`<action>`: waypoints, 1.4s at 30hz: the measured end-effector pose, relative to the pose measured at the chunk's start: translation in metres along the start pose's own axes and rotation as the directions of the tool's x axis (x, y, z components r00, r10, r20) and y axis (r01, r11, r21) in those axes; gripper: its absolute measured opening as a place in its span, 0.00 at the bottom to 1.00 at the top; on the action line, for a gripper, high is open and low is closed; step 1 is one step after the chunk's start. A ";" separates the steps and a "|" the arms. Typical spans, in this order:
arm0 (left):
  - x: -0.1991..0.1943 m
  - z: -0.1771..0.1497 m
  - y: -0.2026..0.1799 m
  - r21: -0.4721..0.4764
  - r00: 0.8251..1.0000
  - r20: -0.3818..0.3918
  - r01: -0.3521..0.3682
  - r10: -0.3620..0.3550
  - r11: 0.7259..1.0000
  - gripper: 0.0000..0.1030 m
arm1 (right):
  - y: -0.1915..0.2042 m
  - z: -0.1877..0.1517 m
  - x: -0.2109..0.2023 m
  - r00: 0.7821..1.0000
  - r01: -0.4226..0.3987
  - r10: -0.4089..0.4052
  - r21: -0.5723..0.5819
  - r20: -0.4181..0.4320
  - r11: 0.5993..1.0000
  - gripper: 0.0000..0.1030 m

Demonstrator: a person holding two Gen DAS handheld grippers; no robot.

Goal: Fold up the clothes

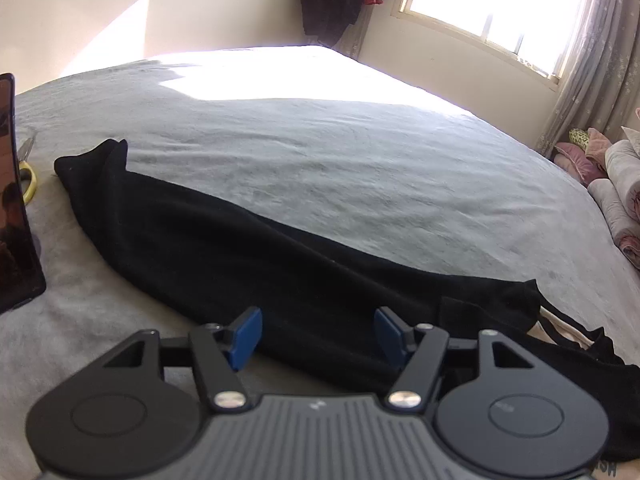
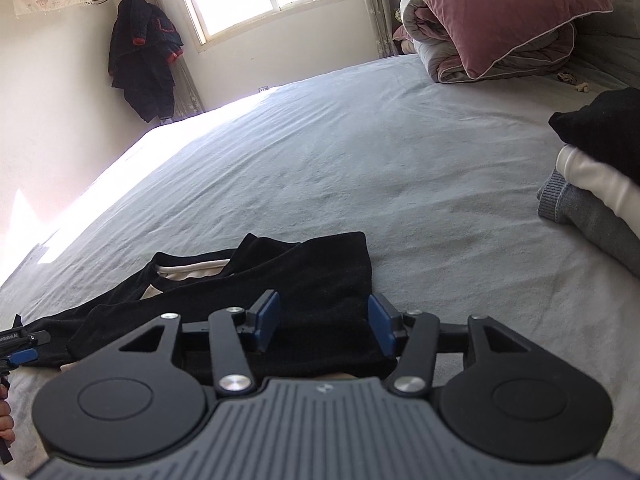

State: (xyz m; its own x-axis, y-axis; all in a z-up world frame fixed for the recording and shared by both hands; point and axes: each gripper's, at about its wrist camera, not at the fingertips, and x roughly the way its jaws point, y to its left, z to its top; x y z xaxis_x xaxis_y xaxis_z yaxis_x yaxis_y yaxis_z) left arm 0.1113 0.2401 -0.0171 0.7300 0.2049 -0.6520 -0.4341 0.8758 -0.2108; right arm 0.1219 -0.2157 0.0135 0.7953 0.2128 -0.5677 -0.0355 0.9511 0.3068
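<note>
Black garment (image 1: pixel 224 240) lies on bed (image 1: pixel 360 160), near edge hidden by grippers; left gripper (image 1: pixel 318 334) and right gripper (image 2: pixel 322 324) tilt down, fingers apart, gripping nothing.

The garment (image 1: pixel 240 248) spread along the bed's near edge is plain black, with a cream-white lining (image 2: pixel 192 269) showing at its neck opening. The bed sheet (image 1: pixel 340 152) is pale grey and unpatterned. Both grippers have black frames and blue pads (image 1: pixel 246 336). Near the bed's right edge, a stack shows black (image 2: pixel 604 132), white (image 2: pixel 596 178) and grey (image 2: pixel 592 216) layers. The pillow (image 2: pixel 496 12) at the far right corner is dusty pink with pale piping. The scissors' handle (image 1: pixel 29 184) by the left edge is yellow.
</note>
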 end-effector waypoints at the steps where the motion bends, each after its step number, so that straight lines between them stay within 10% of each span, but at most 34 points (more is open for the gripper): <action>1: 0.001 0.002 0.008 -0.022 0.999 0.001 -0.036 0.036 0.999 0.65 | 0.003 0.001 -0.001 1.000 -0.003 0.003 0.007 0.004 1.000 0.54; 7: 0.014 0.011 0.049 -0.125 0.979 -0.008 -0.205 0.205 0.971 0.69 | 0.017 -0.003 -0.003 0.999 -0.045 0.044 0.056 0.012 0.997 0.56; 14: 0.031 0.021 0.071 -0.235 0.975 0.047 -0.200 0.216 0.951 0.67 | 0.019 -0.021 0.008 0.998 -0.059 0.061 0.121 -0.018 0.991 0.56; 18: 0.039 0.024 0.072 -0.277 0.956 0.084 -0.248 0.280 0.928 0.34 | 0.017 -0.028 0.011 0.997 -0.060 0.065 0.133 -0.033 0.989 0.56; 20: 0.039 0.025 0.076 -0.301 0.962 0.104 -0.210 0.251 0.930 0.07 | 0.016 -0.028 0.011 0.997 -0.061 0.066 0.130 -0.033 0.990 0.56; 28: 0.001 0.035 0.057 -0.299 0.948 0.283 -0.059 0.147 0.952 0.07 | 0.015 -0.030 0.010 0.997 -0.074 0.078 0.143 -0.022 0.987 0.56; 34: -0.031 0.041 0.017 -0.170 0.921 0.382 0.154 -0.079 0.973 0.07 | 0.016 -0.028 0.006 0.996 -0.088 0.090 0.137 -0.006 0.987 0.56; 42: -0.049 0.019 -0.045 0.002 0.869 0.337 0.384 -0.362 0.924 0.07 | 0.015 -0.026 0.002 0.995 -0.103 0.103 0.137 0.010 0.985 0.56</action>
State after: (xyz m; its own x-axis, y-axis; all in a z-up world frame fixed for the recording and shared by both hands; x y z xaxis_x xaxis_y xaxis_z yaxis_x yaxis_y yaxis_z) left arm 0.1051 0.1992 0.0385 0.9694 0.0084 -0.2455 -0.1201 0.8882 -0.4436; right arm 0.1069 -0.1950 -0.0026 0.7932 0.3075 -0.5256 -0.0342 0.8842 0.4658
